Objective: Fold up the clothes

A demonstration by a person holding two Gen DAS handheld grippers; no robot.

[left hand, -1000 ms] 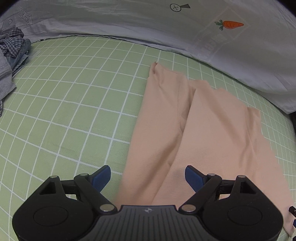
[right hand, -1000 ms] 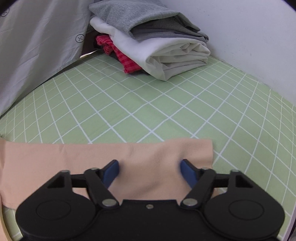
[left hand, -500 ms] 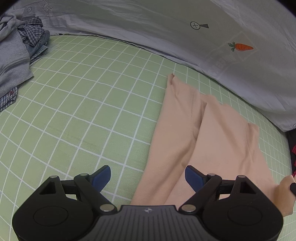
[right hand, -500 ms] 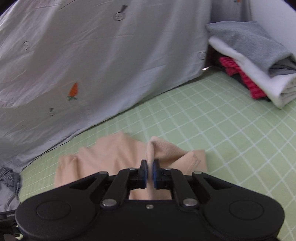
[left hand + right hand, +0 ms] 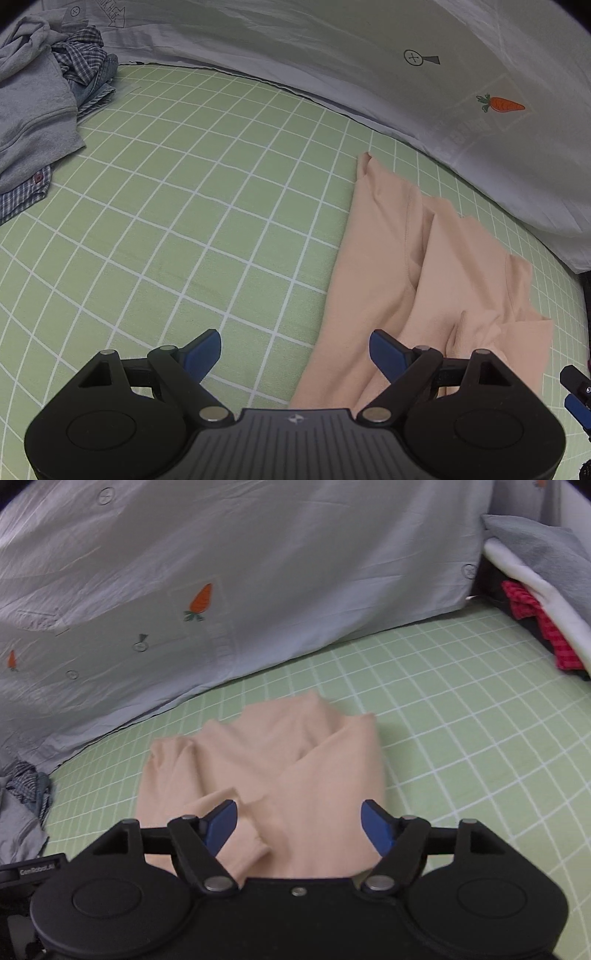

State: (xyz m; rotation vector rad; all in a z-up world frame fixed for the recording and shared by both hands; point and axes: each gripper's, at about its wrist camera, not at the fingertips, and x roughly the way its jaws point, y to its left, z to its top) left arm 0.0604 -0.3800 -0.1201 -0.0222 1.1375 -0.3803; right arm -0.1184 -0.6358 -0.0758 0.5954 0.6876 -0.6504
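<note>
Both hand-held grippers, left (image 5: 295,347) and right (image 5: 298,818), gape empty over the peach knit top (image 5: 295,775) part-folded on the green grid bedsheet (image 5: 184,221) (square edges before the next crease).

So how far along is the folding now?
Done: a folded stack sits at the right. In hand: the peach top lies partly folded, one side flipped across; both left tongs and right tongs are open. Left: finishing it, then the crumpled pile.

Green checked sheet (image 5: 207,206) (grey backdrop (image 5: 258,554)).
</note>
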